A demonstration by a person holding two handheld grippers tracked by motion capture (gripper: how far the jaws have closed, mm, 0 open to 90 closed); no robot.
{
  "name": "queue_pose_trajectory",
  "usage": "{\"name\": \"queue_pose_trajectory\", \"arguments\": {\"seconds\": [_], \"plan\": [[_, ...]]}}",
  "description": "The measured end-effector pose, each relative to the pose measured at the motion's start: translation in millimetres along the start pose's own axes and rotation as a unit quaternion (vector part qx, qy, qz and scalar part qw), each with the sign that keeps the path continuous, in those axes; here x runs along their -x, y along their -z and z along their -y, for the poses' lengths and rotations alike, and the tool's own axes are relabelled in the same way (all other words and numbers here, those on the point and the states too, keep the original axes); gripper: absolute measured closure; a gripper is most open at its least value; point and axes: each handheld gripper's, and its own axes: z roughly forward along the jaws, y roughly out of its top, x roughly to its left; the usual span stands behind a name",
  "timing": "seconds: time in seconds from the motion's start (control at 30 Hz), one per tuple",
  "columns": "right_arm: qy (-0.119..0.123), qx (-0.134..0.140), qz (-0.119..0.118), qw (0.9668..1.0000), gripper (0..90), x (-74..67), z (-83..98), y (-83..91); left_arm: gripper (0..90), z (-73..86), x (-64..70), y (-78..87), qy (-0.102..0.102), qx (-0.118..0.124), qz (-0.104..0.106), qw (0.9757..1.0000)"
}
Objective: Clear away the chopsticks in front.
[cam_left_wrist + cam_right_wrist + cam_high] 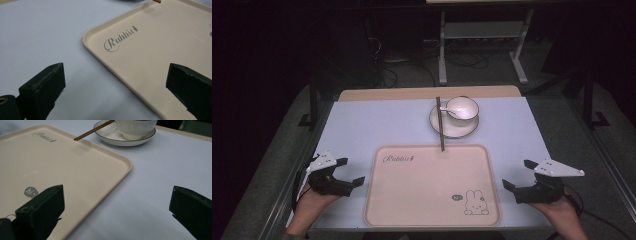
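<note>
A pale blue-grey desk (pixel 362 125) carries a beige tray (pixel 432 200) at its near middle, with "Rabbit" printed at the tray's far left corner and a small rabbit drawing with a speech bubble at its near right corner. The tray's surface is bare.

Just beyond the tray's far edge, a little right of centre, sits a white plate (pixel 443 128) with a dark rim, and on it a white bowl (pixel 463 108) with a white spoon (pixel 446 109) resting in it. Brown chopsticks (pixel 439 122) lie across the left part of the plate, running near to far — their near tip reaches over the tray's far rim, as the right gripper view also shows.

The left tongs (pixel 348 172) rest at the desk's near left edge, just beside the tray, held by the person's left hand (pixel 309 200); their jaws stand wide apart with nothing between them. The right tongs (pixel 517 175) sit at the near right, also just off the tray, held by the right hand (pixel 564 215) — jaws likewise spread and gripping nothing.

Beyond the desk, on the dark floor, stand the legs of a metal frame (pixel 482 45) among loose cables.
</note>
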Motion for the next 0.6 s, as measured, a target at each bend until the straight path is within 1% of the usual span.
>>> {"name": "queue_pose_trajectory", "arguments": {"seconds": [0.2, 0.33, 0.43, 0.47, 0.5, 0.57, 0.6], "plan": [[0.001, 0.0, 0.001, 1.0, 0.0, -0.7, -0.3, 0.0, 1.6, -9.4, 4.3, -7.7, -0.003, -0.005, 0.004, 1.0], [0.003, -0.003, 0.0, 1.0, 0.0, 0.0, 0.0, -1.2, 1.6, -18.1, 6.1, -14.5, -0.007, -0.008, 0.002, 0.9999], [0.005, -0.005, 0.0, 1.0, 0.0, 0.2, 0.5, -1.8, 1.6, -21.4, 7.1, -17.0, -0.008, -0.005, 0.003, 0.9999], [0.004, -0.006, 0.002, 1.0, 0.0, 1.2, 1.3, -2.2, 1.6, -24.1, 8.1, -19.0, -0.004, 0.001, 0.005, 1.0], [0.005, -0.007, 0.003, 1.0, 0.0, 1.6, 1.5, -2.1, 1.6, -25.8, 8.3, -20.5, -0.005, 0.003, 0.006, 1.0], [0.005, -0.007, 0.005, 1.0, 0.0, 2.3, 1.9, -1.4, 1.6, -27.4, 8.9, -22.5, -0.006, 0.002, 0.005, 1.0], [0.005, -0.005, 0.006, 1.0, 0.0, 2.7, 2.0, -0.8, 1.6, -30.7, 10.0, -26.6, -0.013, -0.002, 0.005, 0.9999]]}}
